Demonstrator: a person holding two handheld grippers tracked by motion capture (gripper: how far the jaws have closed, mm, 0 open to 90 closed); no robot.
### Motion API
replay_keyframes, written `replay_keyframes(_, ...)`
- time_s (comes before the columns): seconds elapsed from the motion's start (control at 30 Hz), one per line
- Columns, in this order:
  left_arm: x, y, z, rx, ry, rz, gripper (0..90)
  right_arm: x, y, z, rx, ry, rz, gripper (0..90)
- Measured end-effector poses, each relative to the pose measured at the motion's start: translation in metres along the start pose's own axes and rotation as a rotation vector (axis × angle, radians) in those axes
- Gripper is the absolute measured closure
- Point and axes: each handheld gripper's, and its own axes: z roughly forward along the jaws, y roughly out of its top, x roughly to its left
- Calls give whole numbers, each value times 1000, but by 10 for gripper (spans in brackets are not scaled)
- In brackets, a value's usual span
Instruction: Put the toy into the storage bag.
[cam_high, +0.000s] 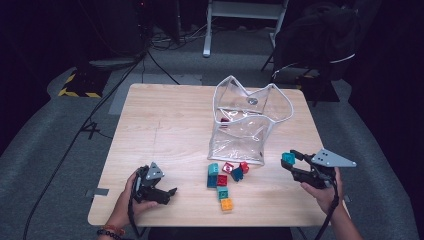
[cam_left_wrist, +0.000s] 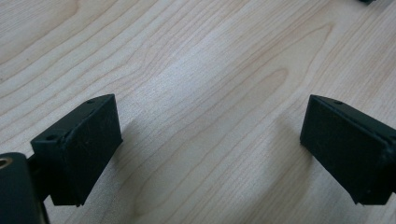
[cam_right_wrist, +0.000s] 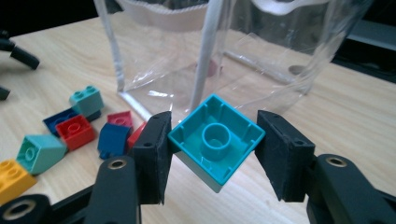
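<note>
Now teal block (cam_right_wrist: 215, 140) clamped betw right hand-held gripper (cam_right_wrist: 212, 149) jaws, hollow side up

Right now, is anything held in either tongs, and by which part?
Right tongs grip a teal block by two opposite corners, hollow underside showing. Left tongs hold nothing.

This looks like a lab or recording studio: a small wooden bench (cam_high: 165, 130) stands alone on grey carpet in a dark room, black cables (cam_high: 95, 120) trail across the floor, yellow-and-black hazard tape (cam_high: 75, 92) marks a spot, and a white metal frame (cam_high: 245, 12) and a draped chair (cam_high: 315, 40) stand behind.
</note>
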Motion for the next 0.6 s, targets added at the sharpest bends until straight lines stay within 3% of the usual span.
replay_keyframes(0.3, 0, 0, 0, 0, -1, 0, 56, -10, 24, -11, -33, -45, -20, 476)
replay_keyframes(0.5, 0, 0, 0, 0, 0, 0, 56, -19, 51, -21, -62, -69, -46, 475)
replay_keyframes(0.6, 0, 0, 0, 0, 0, 0, 56, -28, 64, -25, -87, -77, -37, 476)
